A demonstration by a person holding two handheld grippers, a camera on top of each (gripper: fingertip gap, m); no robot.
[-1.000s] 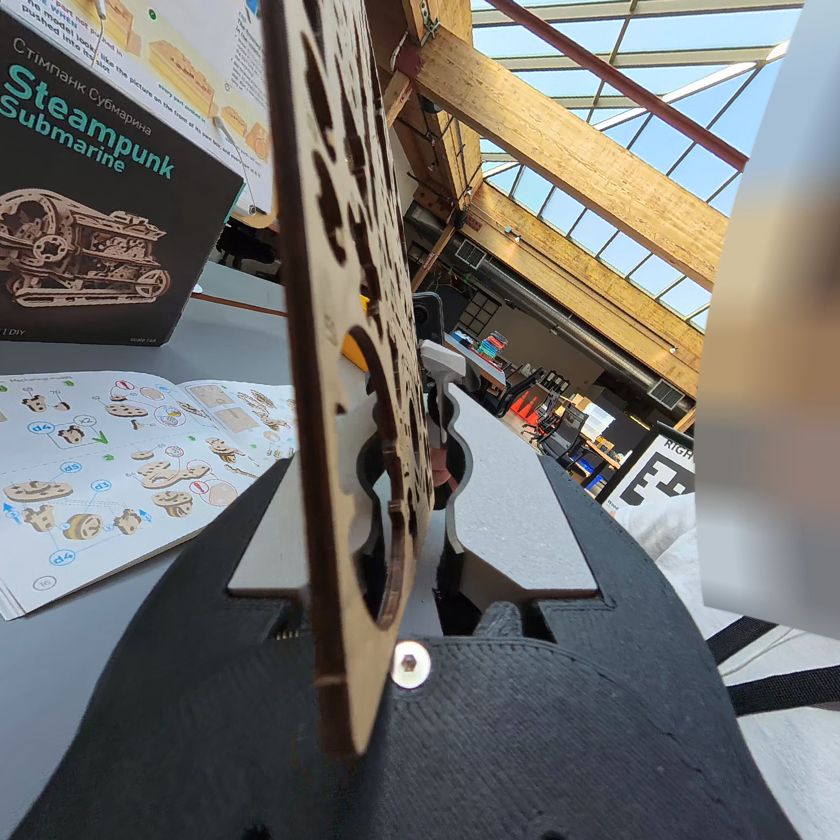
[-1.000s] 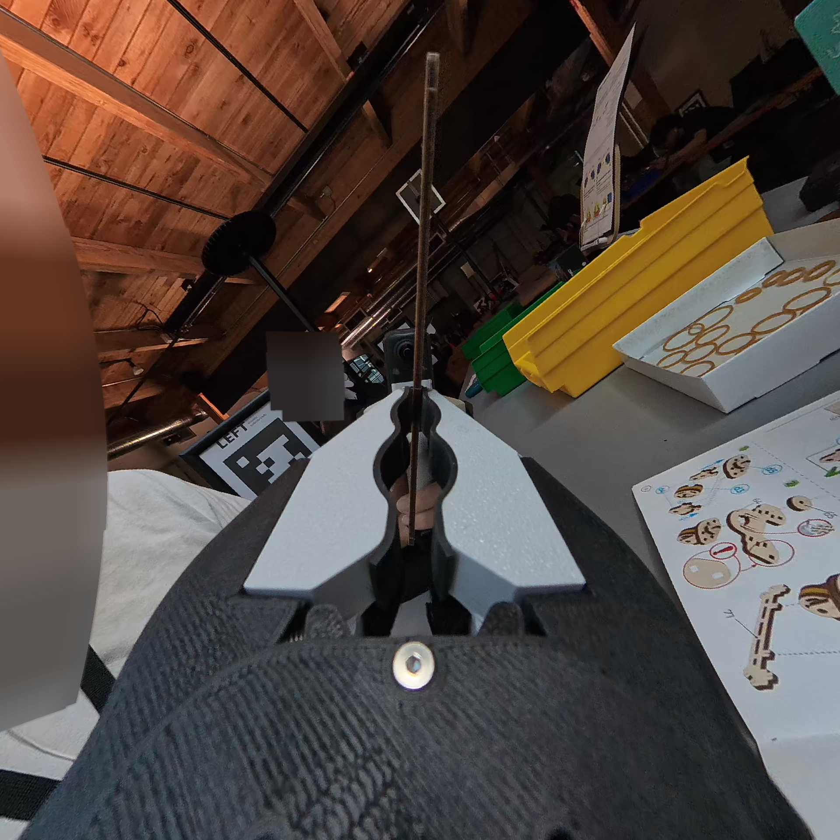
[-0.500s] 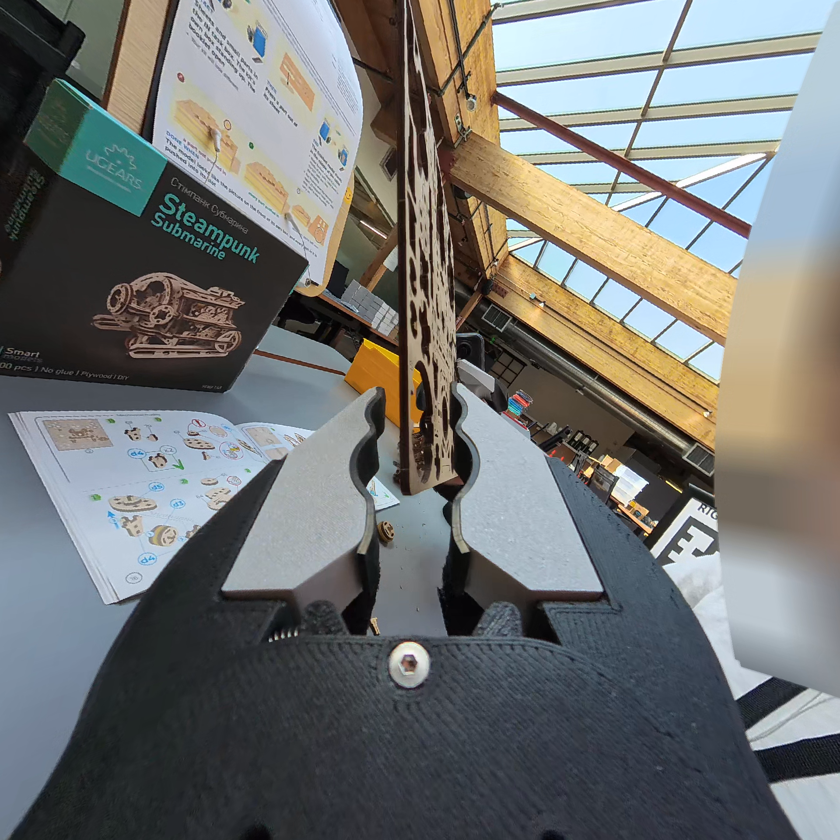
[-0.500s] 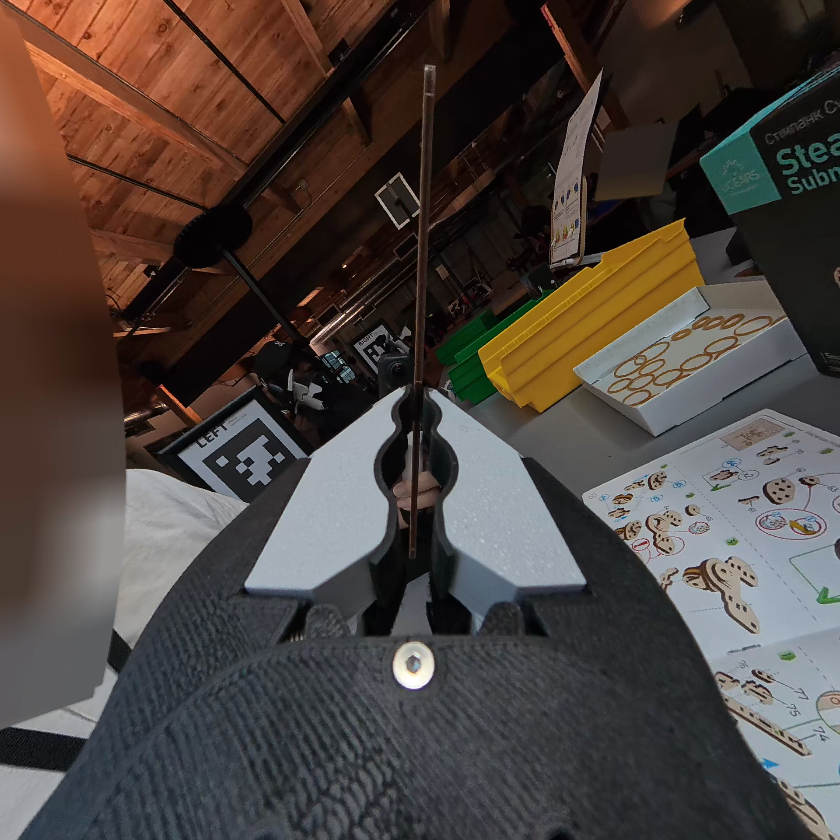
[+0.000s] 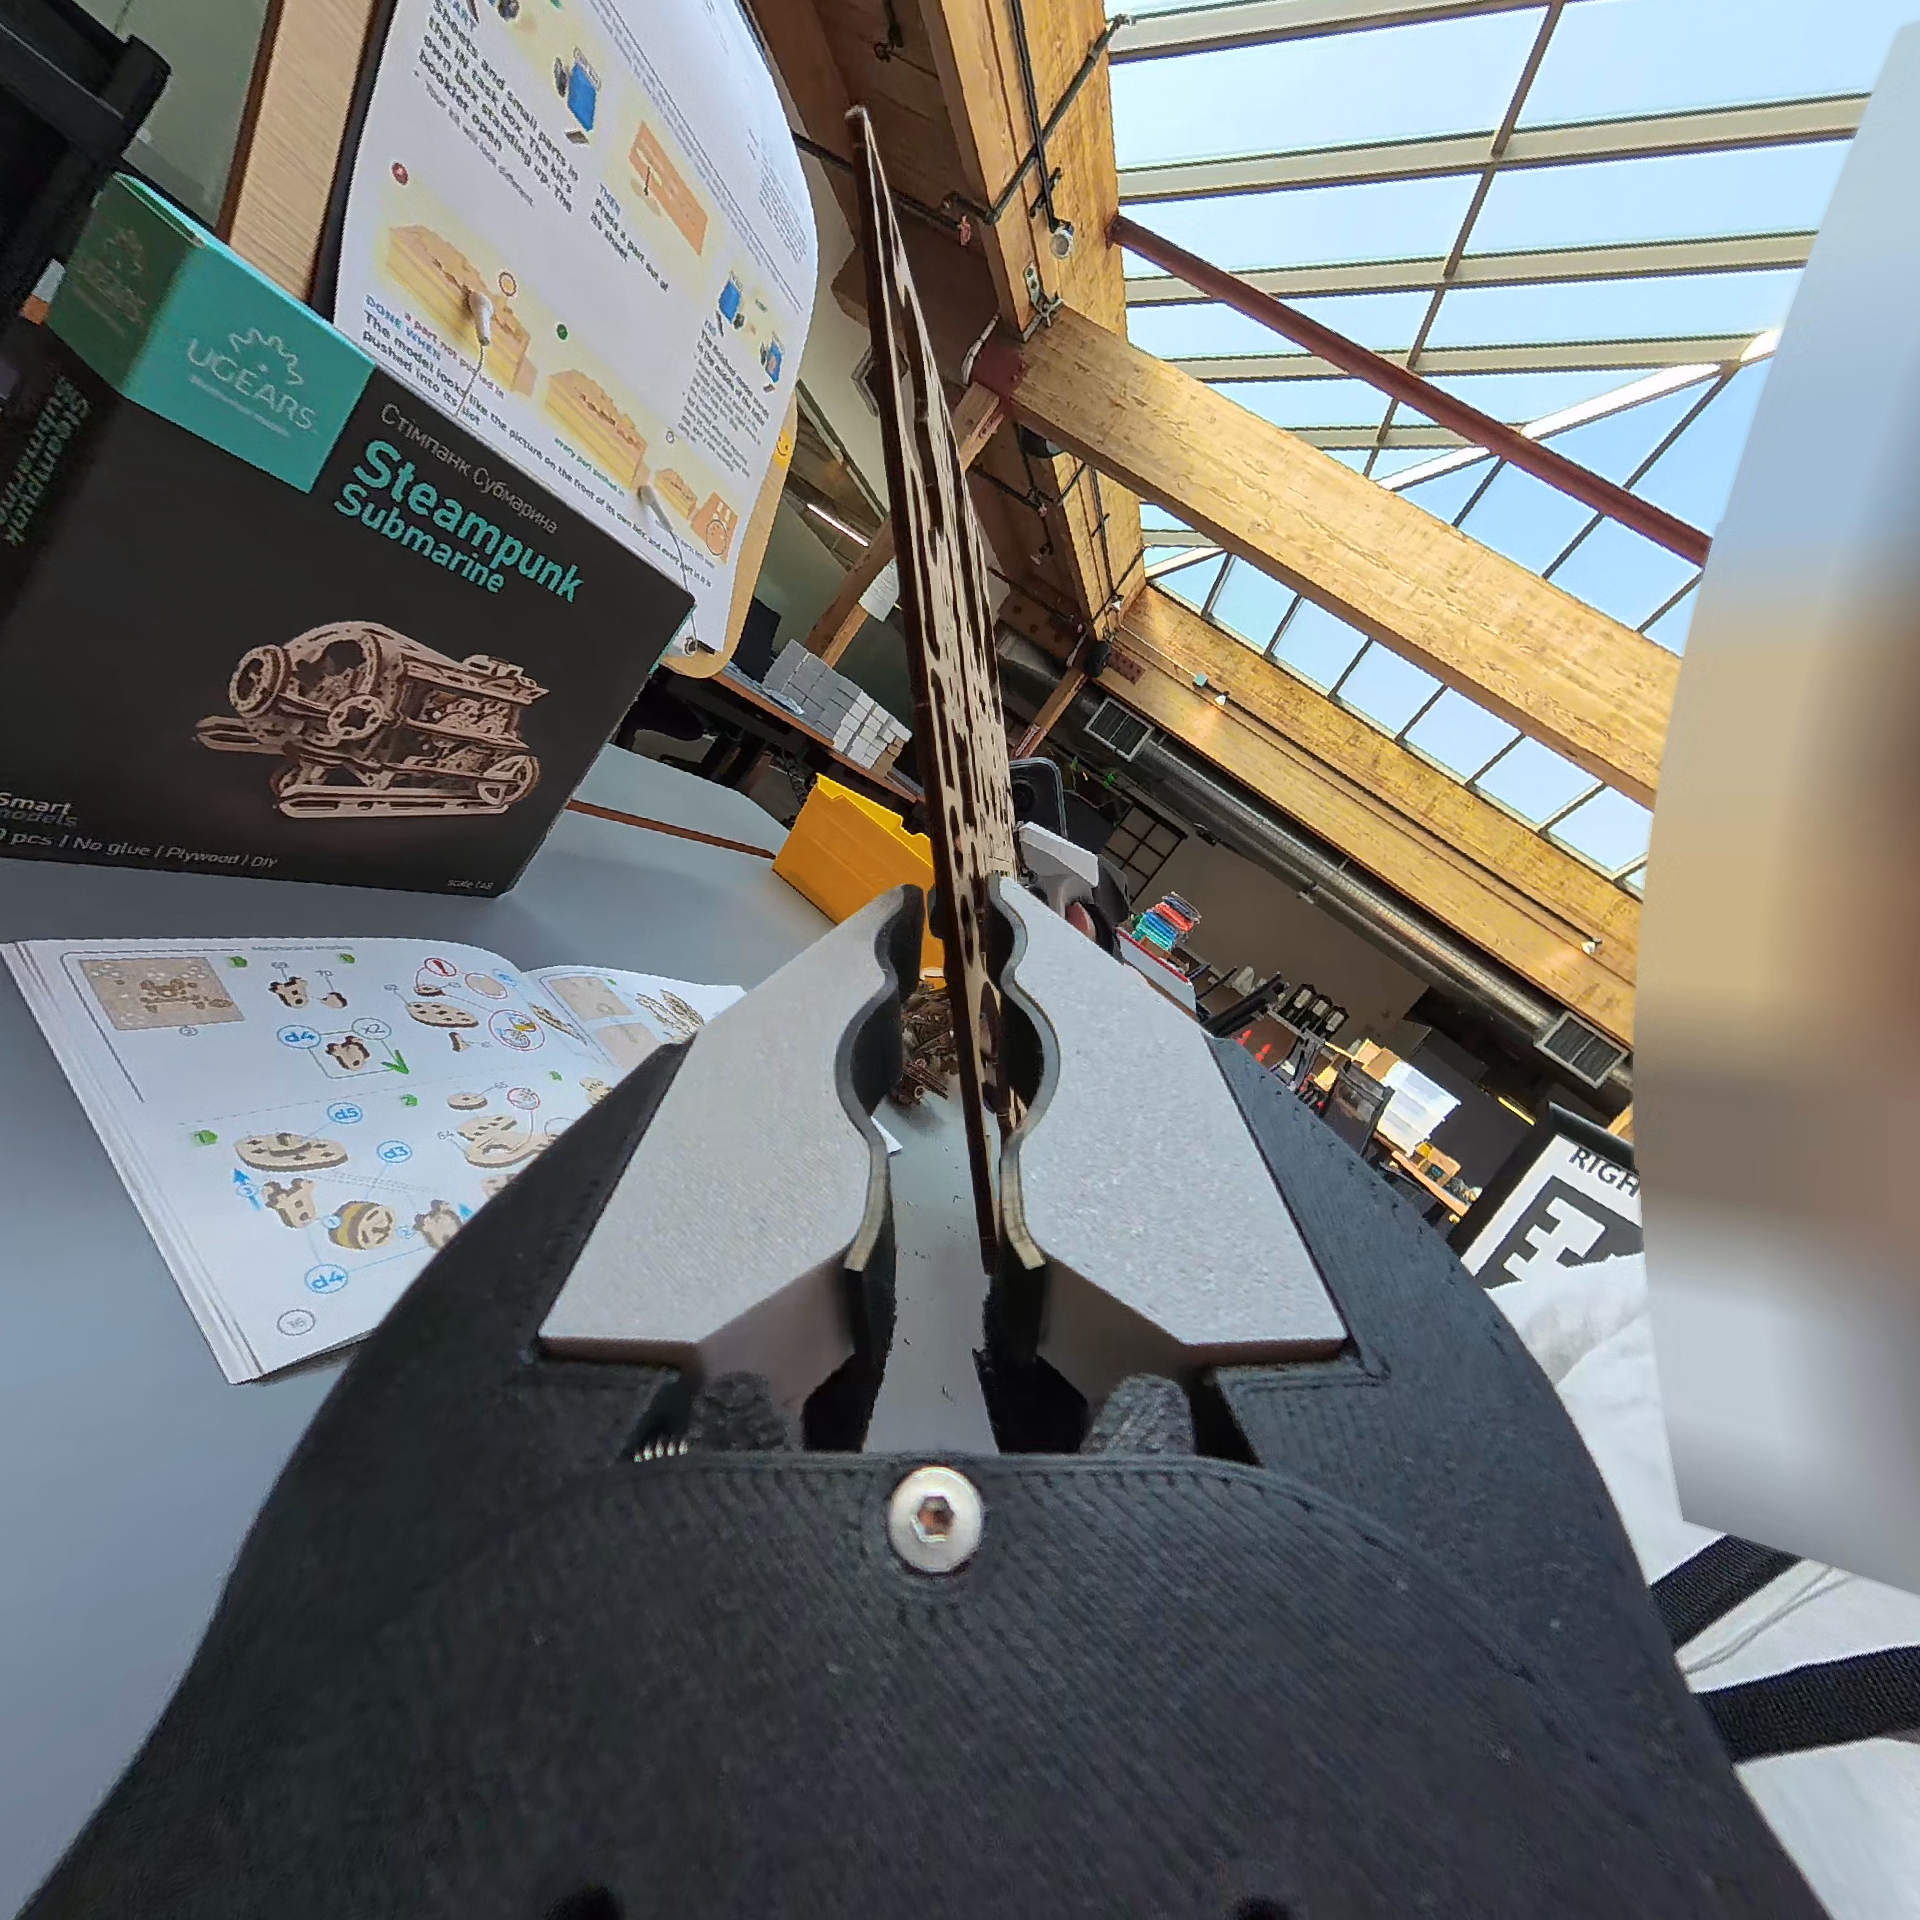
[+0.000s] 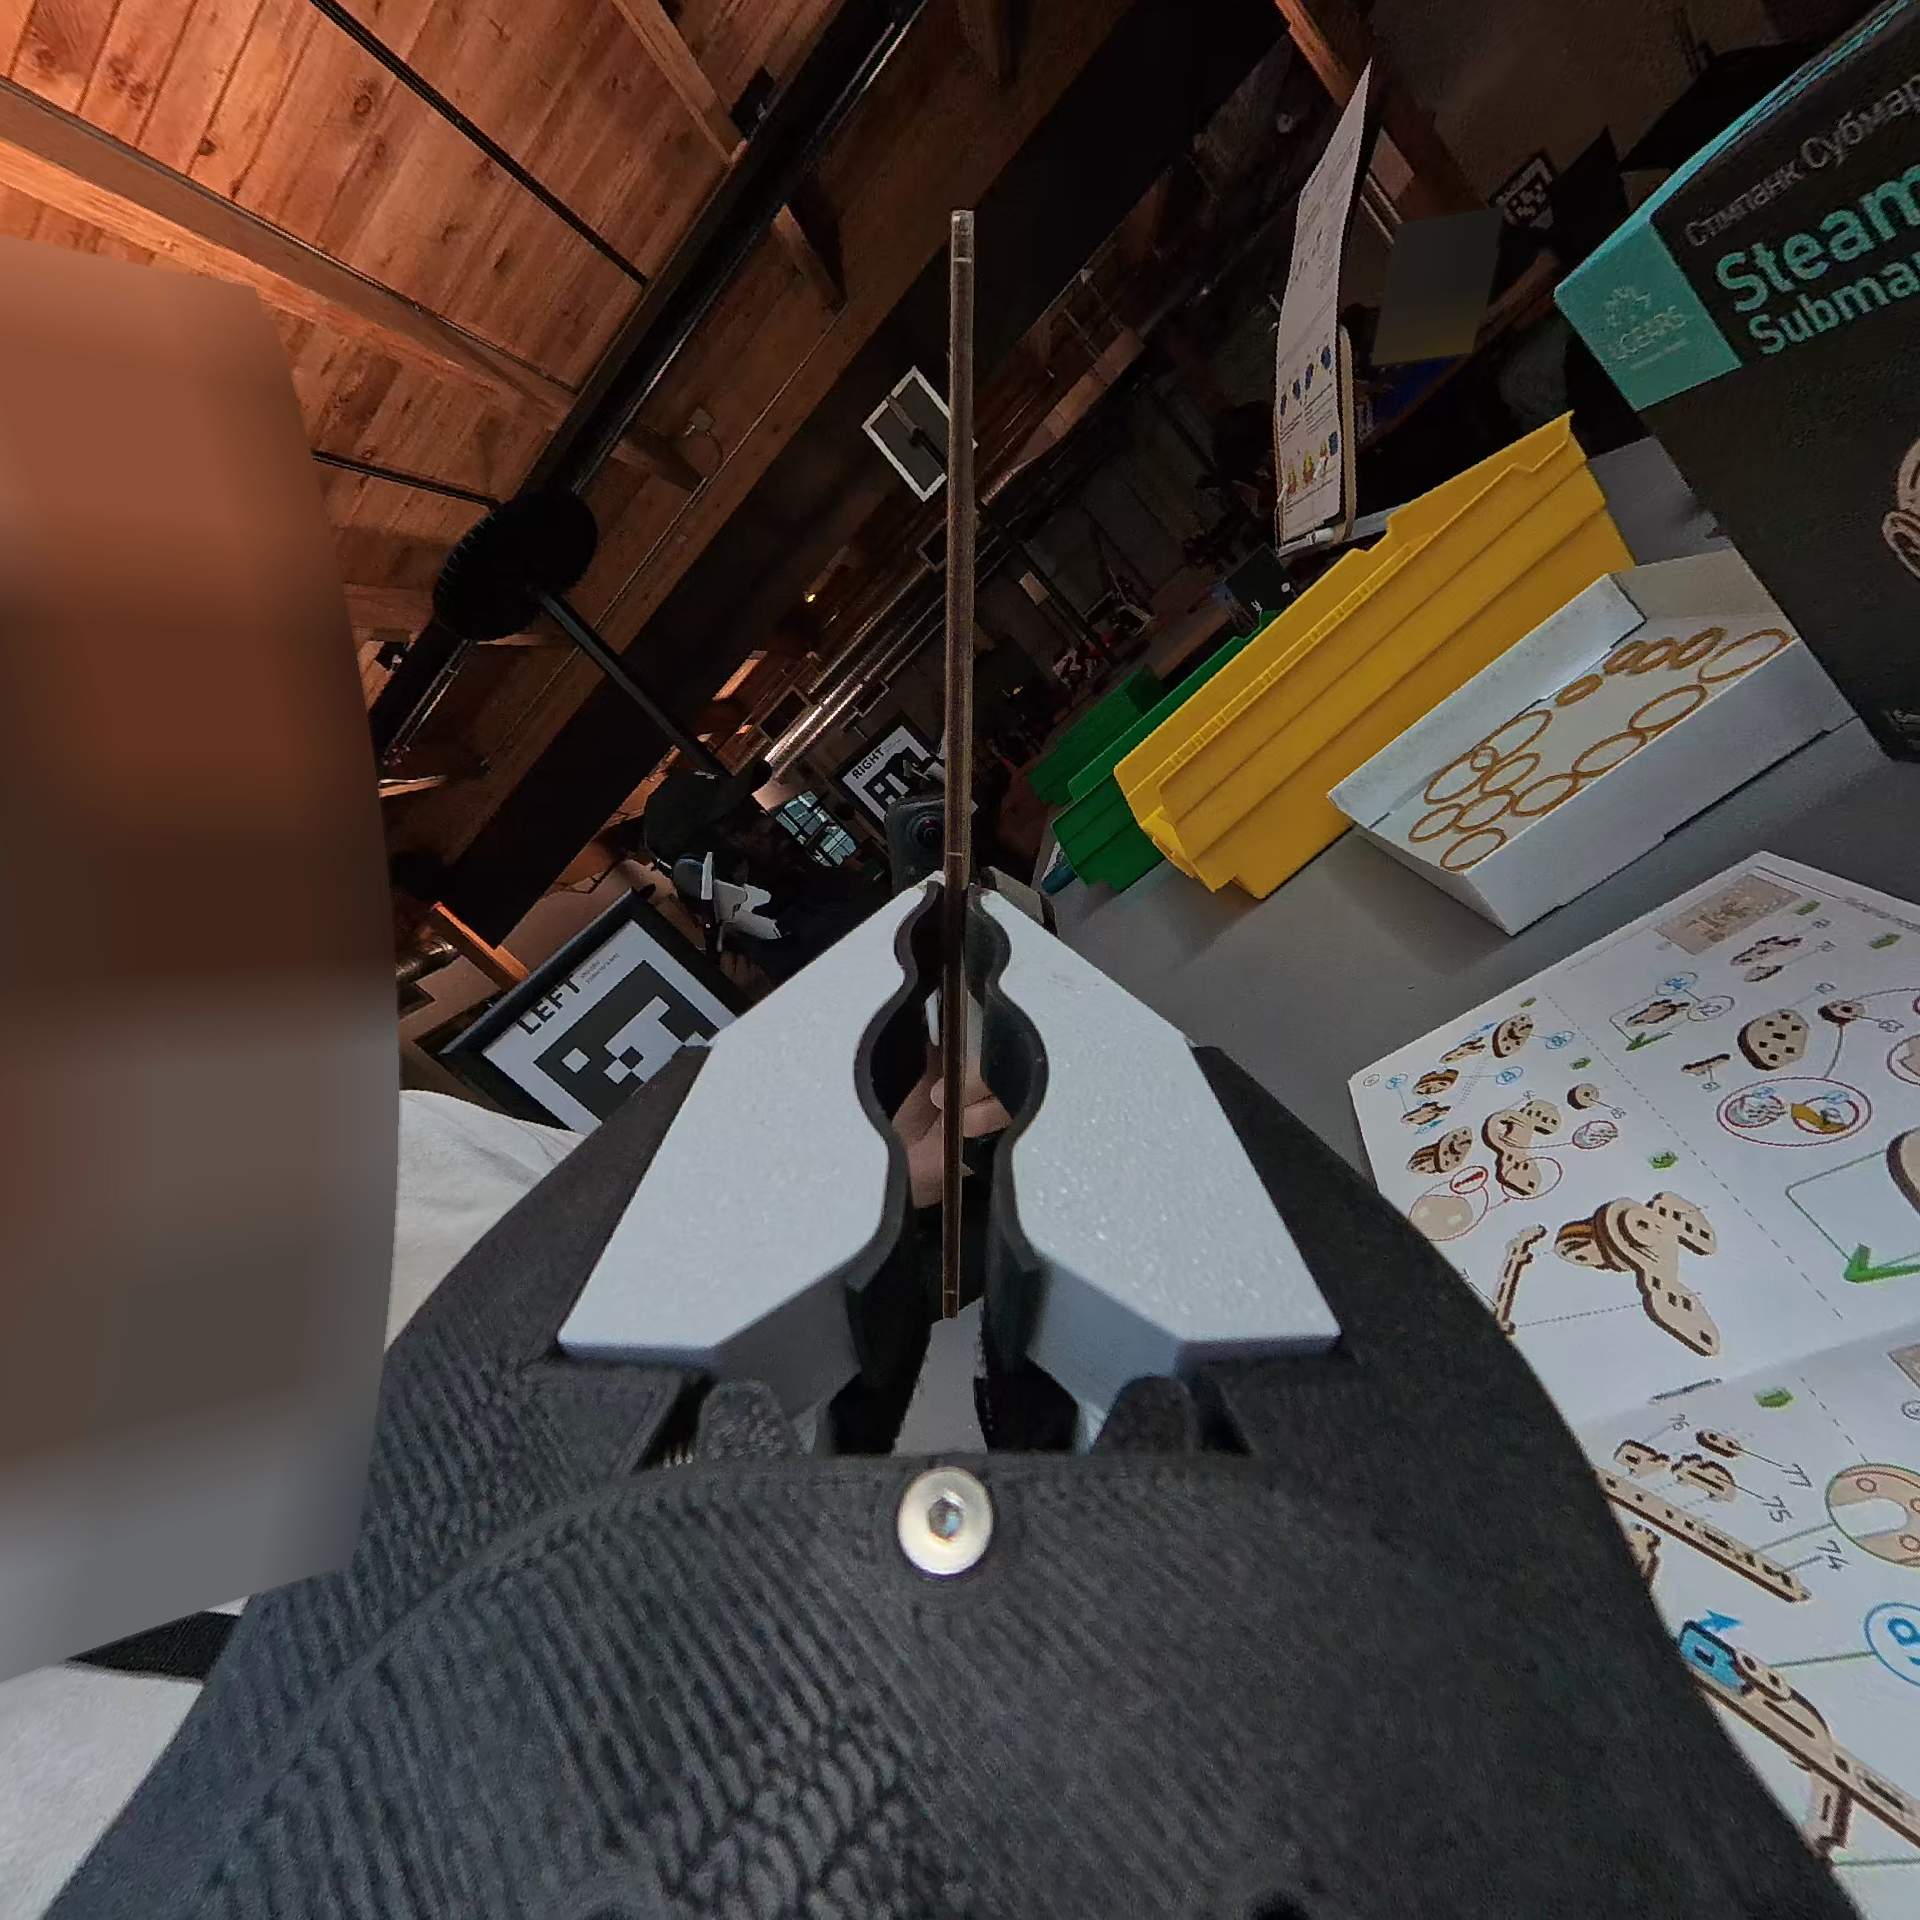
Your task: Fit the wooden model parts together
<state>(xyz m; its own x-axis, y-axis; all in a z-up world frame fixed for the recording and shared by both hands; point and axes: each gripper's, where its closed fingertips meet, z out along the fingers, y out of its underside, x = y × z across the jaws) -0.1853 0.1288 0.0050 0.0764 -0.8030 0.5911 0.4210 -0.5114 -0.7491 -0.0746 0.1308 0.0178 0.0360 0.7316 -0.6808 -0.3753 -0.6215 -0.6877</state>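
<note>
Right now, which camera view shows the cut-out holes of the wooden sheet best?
The left wrist view: the wooden sheet is slightly turned there, so its holes show. The right wrist view shows the sheet only edge-on, a thin dark line with no holes visible.

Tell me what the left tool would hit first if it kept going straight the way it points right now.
Most likely the wooden sheet, which already stands edge-on between the left tool's fingertips, against the right-hand finger. Just beyond it sits the other tool's camera end, then a yellow bin; depth there is hard to judge.

Right tool (image 6: pixel 954 914) points upward, tips nearly closed; left tool (image 5: pixel 961 909) points upward too, jaws slightly parted.
</note>
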